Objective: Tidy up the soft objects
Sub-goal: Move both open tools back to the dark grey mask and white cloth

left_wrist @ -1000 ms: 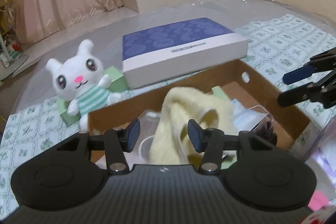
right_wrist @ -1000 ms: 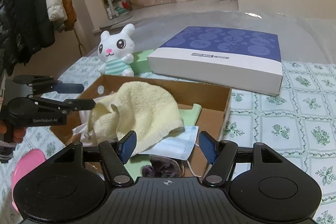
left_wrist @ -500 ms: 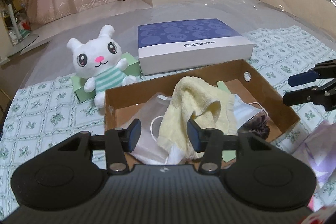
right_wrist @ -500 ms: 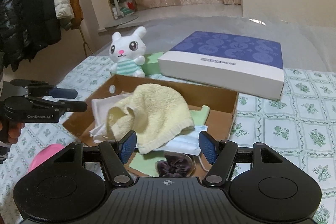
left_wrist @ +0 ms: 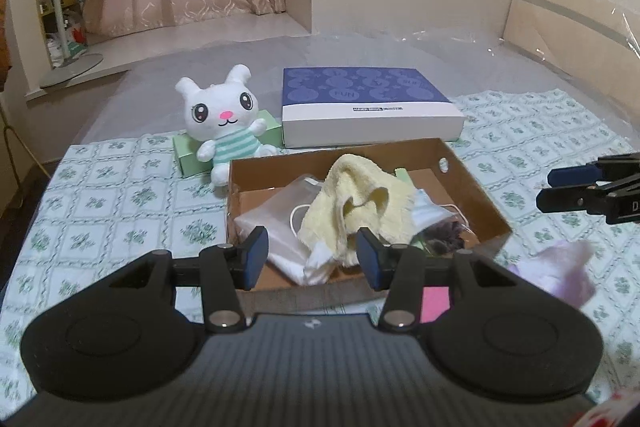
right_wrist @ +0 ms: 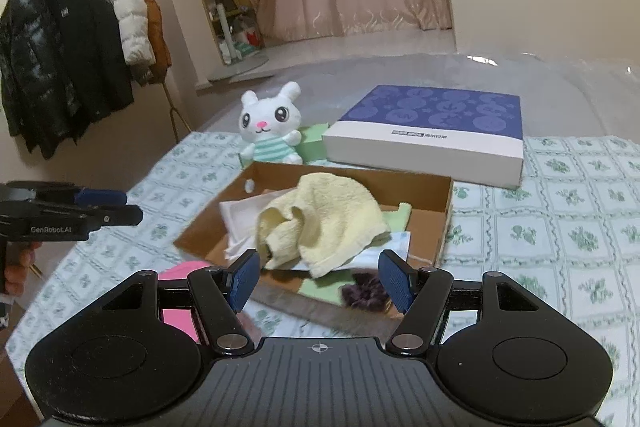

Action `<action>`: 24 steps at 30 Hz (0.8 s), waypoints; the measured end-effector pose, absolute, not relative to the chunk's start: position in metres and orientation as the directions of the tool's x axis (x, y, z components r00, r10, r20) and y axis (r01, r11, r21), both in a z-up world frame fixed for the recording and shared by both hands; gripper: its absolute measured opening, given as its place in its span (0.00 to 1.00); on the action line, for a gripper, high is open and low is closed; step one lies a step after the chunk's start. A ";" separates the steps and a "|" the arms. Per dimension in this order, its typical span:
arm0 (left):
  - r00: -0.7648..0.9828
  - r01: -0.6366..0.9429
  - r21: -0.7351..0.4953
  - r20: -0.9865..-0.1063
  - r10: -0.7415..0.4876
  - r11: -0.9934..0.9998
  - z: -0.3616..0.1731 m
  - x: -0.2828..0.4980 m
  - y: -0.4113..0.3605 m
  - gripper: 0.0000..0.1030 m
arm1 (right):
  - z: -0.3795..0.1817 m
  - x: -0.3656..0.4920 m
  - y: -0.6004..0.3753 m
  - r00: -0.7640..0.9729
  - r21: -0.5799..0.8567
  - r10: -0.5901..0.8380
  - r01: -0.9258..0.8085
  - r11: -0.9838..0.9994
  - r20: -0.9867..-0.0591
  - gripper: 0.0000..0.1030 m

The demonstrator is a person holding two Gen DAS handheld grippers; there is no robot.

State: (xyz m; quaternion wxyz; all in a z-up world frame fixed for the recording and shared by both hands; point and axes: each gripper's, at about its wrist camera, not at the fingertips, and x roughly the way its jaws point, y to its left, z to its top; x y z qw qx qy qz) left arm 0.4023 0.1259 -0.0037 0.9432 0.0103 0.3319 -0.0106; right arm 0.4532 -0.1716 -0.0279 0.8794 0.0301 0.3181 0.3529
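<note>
Both claws, the left gripper (left_wrist: 311,259) and the right gripper (right_wrist: 319,280), hang with jaws apart and empty; the left one's side reads "GenRobot.AI". Just ahead of them the cardboard box (right_wrist: 445,223) holds a yellow towel (right_wrist: 328,219), a face mask (left_wrist: 430,211) and a dark scrunchie (right_wrist: 364,292). Farther off sit a stuffed bunny (left_wrist: 224,119) and a blue gift box (left_wrist: 366,105) whose circles include "FUN"; its label is too small to read.

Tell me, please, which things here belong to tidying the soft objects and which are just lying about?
Belong to the job:
cardboard box
yellow towel
white cloth
face mask
dark scrunchie
plush bunny
pink item
lilac cloth

Lying about:
blue and white gift box
green box
coat rack
</note>
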 end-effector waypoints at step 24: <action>0.818 -0.089 -0.021 -0.572 0.060 0.996 0.031 0.205 0.101 0.46 | -0.010 0.264 -0.243 0.668 0.314 0.575 -0.481 0.818 -0.472 0.64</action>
